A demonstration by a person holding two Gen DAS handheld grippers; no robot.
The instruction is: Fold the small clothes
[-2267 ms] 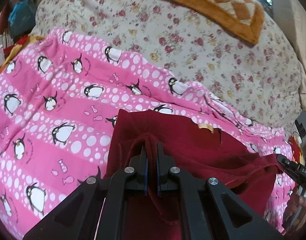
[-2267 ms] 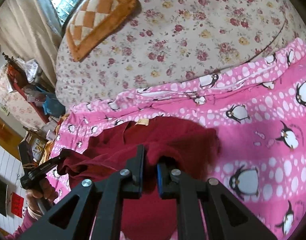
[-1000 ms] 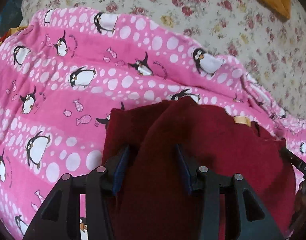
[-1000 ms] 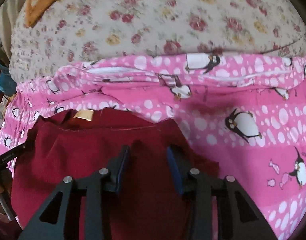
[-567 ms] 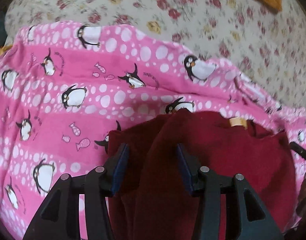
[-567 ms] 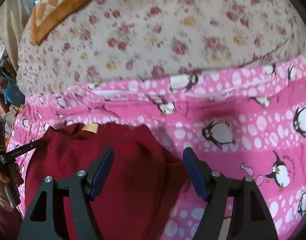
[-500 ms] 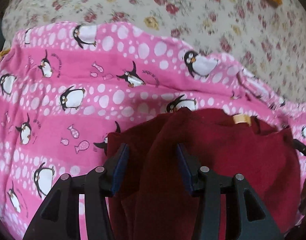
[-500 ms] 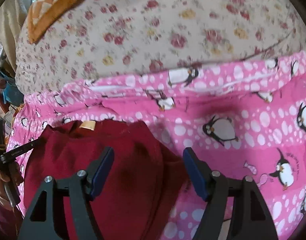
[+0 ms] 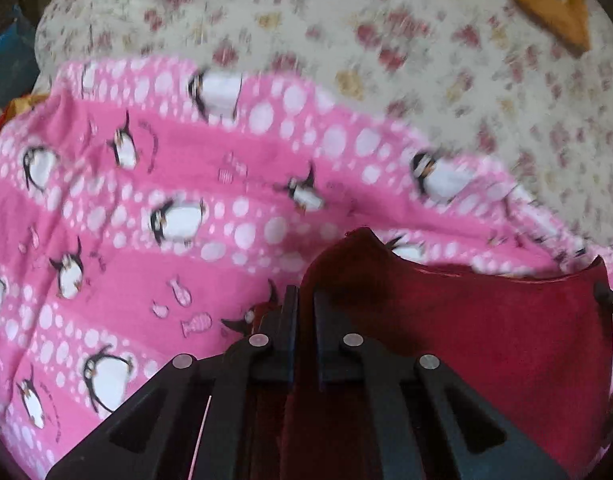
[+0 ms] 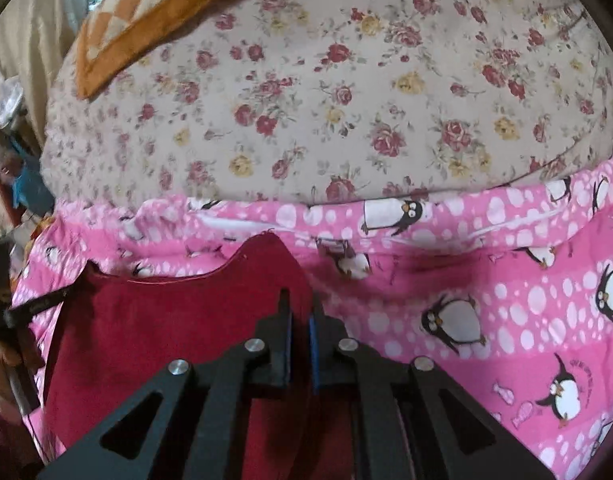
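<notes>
Both grippers, left gripper point(image 9: 302, 316) and right gripper point(image 10: 297, 320), had just clamped their fingers on the red garment's point(image 10: 166, 320) top corners over the penguin blanket point(image 10: 506, 280), so next probably a level lift for the fold.

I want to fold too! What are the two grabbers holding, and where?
Both hold the dark red garment: left gripper and right gripper each pinch a top corner.

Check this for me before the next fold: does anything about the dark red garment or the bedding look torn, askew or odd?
Nothing looks damaged. The dark red garment is pinched at two corners by the left gripper and right gripper, its top edge sagging between them over the penguin blanket.
</notes>
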